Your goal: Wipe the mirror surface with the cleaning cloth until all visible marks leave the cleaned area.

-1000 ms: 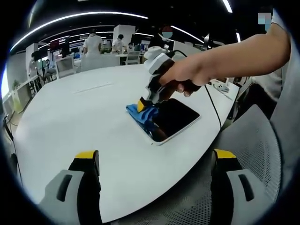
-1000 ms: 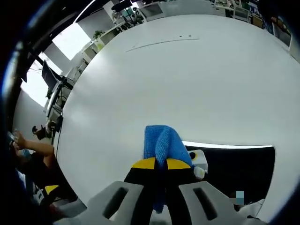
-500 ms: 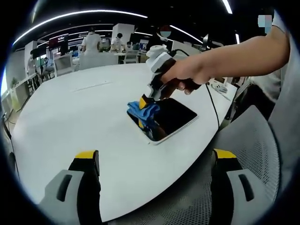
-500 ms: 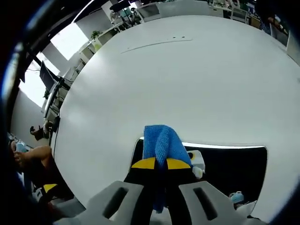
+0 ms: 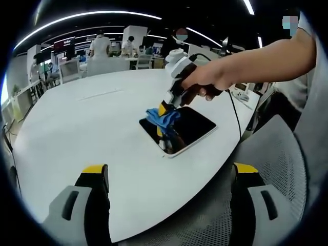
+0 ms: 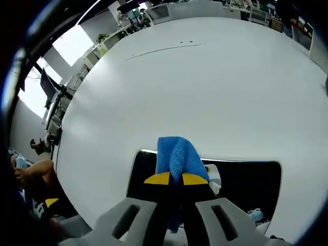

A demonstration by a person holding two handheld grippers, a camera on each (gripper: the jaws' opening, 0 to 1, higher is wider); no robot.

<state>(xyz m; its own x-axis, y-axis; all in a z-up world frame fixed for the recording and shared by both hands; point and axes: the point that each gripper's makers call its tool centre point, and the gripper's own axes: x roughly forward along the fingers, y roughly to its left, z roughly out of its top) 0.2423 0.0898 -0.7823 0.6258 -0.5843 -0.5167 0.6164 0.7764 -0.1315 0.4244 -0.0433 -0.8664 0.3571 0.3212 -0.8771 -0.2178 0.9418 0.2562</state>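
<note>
Now cloth (image 6: 176,155) in right hand-held gripper (image 6: 171,179), on mirror (image 6: 246,179)

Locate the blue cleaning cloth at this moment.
The cleaning cloth is pinched in the right gripper, pressed on the mirror near its far-left edge in the left gripper view, on the white table.

A dark rectangular mirror (image 5: 180,130) with a thin white edge lies flat near the table's (image 5: 92,128) rim. A crumpled blue cloth (image 6: 176,156) is pinched between the right gripper's (image 6: 171,179) yellow-tipped fingers (image 6: 157,179), bunched beyond their tips and resting on the mirror's glass.
</note>
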